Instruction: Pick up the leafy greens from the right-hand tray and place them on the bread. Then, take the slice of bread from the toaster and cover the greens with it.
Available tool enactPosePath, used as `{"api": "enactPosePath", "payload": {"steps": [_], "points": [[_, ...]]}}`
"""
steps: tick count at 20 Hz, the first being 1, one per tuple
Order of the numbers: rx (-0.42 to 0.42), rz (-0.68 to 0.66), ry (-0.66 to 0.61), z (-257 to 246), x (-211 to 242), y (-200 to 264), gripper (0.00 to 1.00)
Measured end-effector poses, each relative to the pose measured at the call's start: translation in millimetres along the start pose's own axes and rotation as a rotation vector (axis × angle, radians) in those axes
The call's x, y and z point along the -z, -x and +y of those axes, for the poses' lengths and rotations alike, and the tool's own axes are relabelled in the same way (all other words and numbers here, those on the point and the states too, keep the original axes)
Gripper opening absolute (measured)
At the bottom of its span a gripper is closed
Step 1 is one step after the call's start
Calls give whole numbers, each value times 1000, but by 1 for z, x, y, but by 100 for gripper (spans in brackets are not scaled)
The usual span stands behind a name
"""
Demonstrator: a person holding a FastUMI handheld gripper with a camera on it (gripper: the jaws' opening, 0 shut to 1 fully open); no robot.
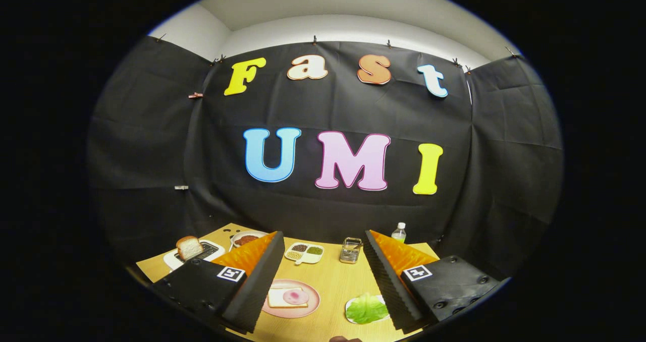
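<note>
Claw (323, 276) raised above table (333, 281), fingers wide apart, leafy greens (366, 309) between them

Greens (366, 309) on tray, bread (189, 247) in toaster

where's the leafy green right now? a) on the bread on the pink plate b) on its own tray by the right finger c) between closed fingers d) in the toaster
b: the leafy green lies on its tray beside the right finger, the gripper open and empty.
</note>
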State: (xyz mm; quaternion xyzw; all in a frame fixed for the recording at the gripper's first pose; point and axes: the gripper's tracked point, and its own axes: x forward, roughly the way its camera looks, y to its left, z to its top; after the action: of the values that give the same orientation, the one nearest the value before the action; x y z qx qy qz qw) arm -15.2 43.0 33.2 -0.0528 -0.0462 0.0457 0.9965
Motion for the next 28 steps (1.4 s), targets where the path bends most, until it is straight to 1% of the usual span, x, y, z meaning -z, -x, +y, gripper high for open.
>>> {"api": "enactPosePath", "payload": {"steps": [8, 14, 17, 22, 25, 28], "points": [[29, 61, -18, -19, 29, -3, 98], [59, 143, -27, -44, 70, -18, 98], [62, 210, -14, -57, 104, -30, 98], [38, 352, 0, -75, 167, -48, 98], [30, 460, -2, -89, 214, -58, 98], [15, 581, -32, -99, 259, -65, 98]]}}
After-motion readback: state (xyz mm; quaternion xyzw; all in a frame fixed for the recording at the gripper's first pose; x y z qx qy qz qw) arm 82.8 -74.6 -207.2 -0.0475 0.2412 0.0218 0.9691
